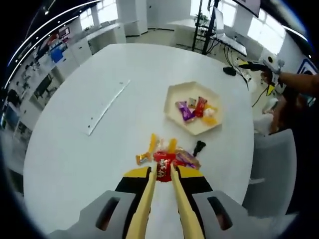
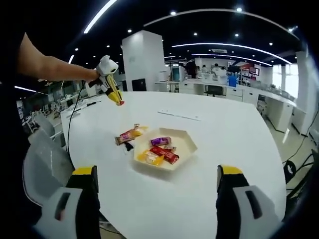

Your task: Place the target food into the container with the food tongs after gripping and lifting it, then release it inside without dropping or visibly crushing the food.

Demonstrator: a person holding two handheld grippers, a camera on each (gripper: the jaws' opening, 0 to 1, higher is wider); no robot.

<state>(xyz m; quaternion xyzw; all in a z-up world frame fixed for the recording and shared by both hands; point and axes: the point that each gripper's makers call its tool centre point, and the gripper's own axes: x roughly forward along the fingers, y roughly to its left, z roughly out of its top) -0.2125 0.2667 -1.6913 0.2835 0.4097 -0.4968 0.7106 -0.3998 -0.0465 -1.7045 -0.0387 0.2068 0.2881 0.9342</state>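
My left gripper (image 1: 163,175) is shut on yellow food tongs (image 1: 144,204), whose tips pinch a red-wrapped candy (image 1: 163,167). Beyond it, several wrapped candies (image 1: 172,149) lie loose on the white round table (image 1: 99,164). A cream hexagonal tray (image 1: 172,94) farther right holds several candies. In the right gripper view, a hand holds the left gripper (image 2: 110,84) with its tongs well above the table, left of the tray (image 2: 187,144) and the loose candies (image 2: 130,134). My right gripper (image 2: 157,181) is open and holds nothing; it also shows far right (image 1: 269,62).
A long white strip (image 1: 107,107) lies on the table's left half. A small black object (image 1: 199,147) sits between the pile and the tray. A grey chair (image 1: 271,164) stands at the table's edge, and another (image 2: 42,159) near the person. Desks and cables lie beyond.
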